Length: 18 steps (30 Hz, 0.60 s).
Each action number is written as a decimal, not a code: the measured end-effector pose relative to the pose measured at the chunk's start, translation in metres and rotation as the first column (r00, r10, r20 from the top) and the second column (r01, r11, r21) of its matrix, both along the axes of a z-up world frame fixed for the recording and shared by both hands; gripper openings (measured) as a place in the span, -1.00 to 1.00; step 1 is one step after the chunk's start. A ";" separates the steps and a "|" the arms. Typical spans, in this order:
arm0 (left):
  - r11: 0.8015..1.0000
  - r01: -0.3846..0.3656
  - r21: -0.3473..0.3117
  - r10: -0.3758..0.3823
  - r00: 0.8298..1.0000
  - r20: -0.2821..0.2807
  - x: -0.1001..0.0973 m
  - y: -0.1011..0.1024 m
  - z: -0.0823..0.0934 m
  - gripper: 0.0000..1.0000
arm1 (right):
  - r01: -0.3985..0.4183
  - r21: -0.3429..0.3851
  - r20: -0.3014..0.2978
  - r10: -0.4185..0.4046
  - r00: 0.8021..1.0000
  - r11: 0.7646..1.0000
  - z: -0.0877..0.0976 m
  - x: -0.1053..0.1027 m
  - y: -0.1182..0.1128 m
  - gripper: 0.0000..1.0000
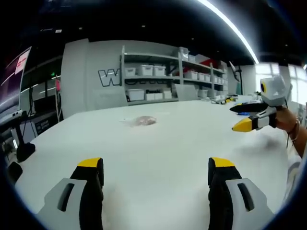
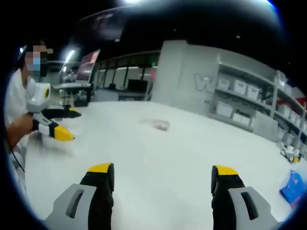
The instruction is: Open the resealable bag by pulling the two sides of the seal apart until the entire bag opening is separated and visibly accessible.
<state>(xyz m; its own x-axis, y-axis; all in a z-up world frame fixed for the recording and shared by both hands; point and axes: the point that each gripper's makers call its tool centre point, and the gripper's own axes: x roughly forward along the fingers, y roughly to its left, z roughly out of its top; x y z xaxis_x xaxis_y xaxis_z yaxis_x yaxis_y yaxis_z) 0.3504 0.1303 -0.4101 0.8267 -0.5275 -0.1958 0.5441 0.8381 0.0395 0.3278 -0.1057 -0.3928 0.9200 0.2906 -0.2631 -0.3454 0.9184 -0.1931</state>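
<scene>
Both grippers are wide open and hold nothing — the left gripper (image 1: 156,167) and the right gripper (image 2: 163,175) hover above the white table (image 1: 158,143). The resealable bag (image 1: 143,120) lies flat near the table's middle, well apart from both. I judge the approach step: next, each must reach the bag's seal — one side each.
</scene>
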 end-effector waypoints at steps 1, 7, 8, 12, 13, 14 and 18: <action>1.000 0.000 0.001 0.000 1.000 0.000 0.000 0.000 0.000 0.78 | 0.000 -0.002 0.001 0.000 1.000 1.000 0.000 0.000 0.000 0.67; 1.000 0.001 0.004 -0.001 1.000 0.001 0.001 0.000 0.001 0.78 | 0.000 -0.004 0.001 0.000 1.000 1.000 0.001 0.002 -0.002 0.66; 1.000 0.000 0.004 0.000 1.000 0.003 0.001 0.000 0.001 0.78 | 0.001 -0.004 0.003 -0.001 1.000 1.000 0.001 0.002 -0.002 0.66; 1.000 -0.002 0.007 0.002 1.000 0.007 0.002 0.001 0.002 0.78 | 0.000 -0.006 0.004 0.001 1.000 1.000 0.001 0.002 -0.002 0.63; 1.000 -0.003 0.009 0.003 1.000 0.007 0.002 0.001 0.002 0.77 | -0.001 -0.007 0.003 0.001 1.000 1.000 0.001 0.002 -0.002 0.63; 1.000 -0.004 0.011 0.004 1.000 0.008 0.002 0.001 0.001 0.77 | -0.002 -0.008 0.002 0.002 1.000 1.000 0.000 0.002 -0.002 0.63; 1.000 -0.003 0.013 0.003 1.000 0.006 0.002 0.001 0.000 0.77 | -0.003 -0.011 0.004 0.004 1.000 1.000 0.001 0.002 -0.002 0.61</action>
